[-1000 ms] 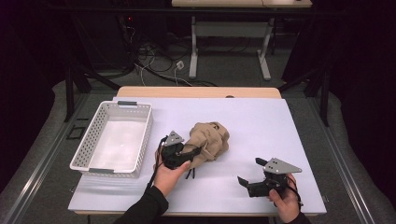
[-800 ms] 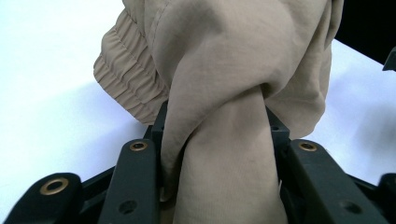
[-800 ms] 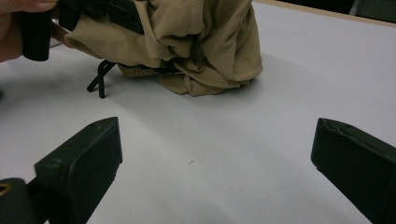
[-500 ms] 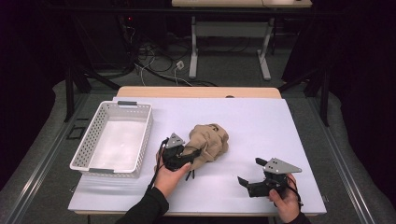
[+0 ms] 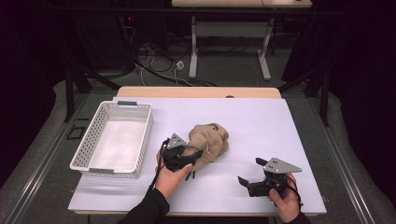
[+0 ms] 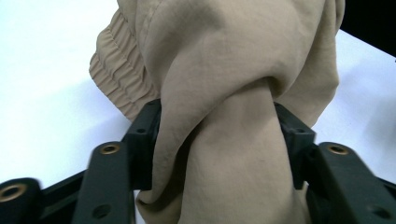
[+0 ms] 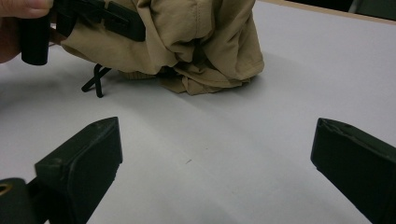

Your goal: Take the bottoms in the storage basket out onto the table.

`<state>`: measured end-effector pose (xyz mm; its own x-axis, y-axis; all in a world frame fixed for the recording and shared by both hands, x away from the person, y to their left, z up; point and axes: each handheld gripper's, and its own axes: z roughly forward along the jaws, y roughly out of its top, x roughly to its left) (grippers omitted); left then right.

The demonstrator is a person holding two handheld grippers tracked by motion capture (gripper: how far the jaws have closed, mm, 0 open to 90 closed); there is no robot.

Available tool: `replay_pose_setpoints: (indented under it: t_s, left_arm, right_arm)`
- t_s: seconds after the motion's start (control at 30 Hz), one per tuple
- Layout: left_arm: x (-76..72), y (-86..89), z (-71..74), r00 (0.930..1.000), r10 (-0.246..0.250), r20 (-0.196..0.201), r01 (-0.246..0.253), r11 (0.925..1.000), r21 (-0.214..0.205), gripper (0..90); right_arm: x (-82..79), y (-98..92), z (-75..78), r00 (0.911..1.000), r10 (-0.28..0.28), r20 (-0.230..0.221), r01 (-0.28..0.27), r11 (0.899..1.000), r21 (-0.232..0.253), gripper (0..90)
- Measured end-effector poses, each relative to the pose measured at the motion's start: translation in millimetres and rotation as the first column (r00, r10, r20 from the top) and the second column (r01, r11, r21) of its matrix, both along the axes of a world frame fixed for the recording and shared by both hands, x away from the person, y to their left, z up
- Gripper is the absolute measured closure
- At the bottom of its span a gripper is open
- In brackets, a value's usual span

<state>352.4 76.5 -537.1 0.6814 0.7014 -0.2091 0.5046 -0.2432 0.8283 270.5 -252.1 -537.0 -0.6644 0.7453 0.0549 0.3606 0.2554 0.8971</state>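
Gripping a fold of the crumpled tan fabric garment [image 5: 208,143], your left gripper [image 5: 183,156] sits at the garment's 7 o'clock edge. Its jaws have just been opening and now stand partly apart, with a thick twist of cloth [image 6: 233,154] between them; whether the pads are pressing on it cannot be told. The garment lies bunched near the middle of the white table surface [image 5: 261,126], with the white perforated plastic basket [image 5: 113,138] at its 9 o'clock, empty and ready as a likely destination. Your right gripper [image 5: 252,179] rests at the garment's 4 o'clock, well apart, jaws wide and holding nothing, probably kept free for a second grasp.
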Motion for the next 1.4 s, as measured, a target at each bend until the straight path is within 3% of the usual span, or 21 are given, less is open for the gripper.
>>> replay_pose_setpoints:
  t_s: [0.3,0.6,0.8,1.07,1.4]
  left_arm:
    - [-0.5,0.8,0.7,0.9999,0.01,-0.009,-0.01,0.9999,-0.005,33.8]
    - [-2.3,2.5,2.0,0.999,0.034,-0.031,-0.035,0.9991,-0.024,16.6]
    - [-3.0,1.6,1.6,0.9989,0.035,-0.032,-0.035,0.9992,-0.017,14.3]
    - [-2.5,2.4,2.5,0.997,0.065,-0.041,-0.067,0.9965,-0.05,14.9]
    - [-2.7,5.4,6.3,0.9967,0.063,-0.051,-0.065,0.9971,-0.04,14.1]
  right_arm:
    - [-0.6,-0.1,0.4,1.0,0.001,0.0,-0.001,1.0,-0.004,1.9]
    - [0.2,-0.6,0.2,1.0,-0.004,-0.003,0.004,1.0,-0.001,2.0]
    - [0.2,0.3,0.4,1.0,0.0,-0.001,0.0,1.0,-0.001,2.0]
    - [0.5,-0.4,0.7,1.0,0.001,-0.003,-0.001,1.0,0.001,2.2]
    - [0.6,-0.5,0.7,1.0,0.004,-0.002,-0.004,1.0,0.002,2.8]
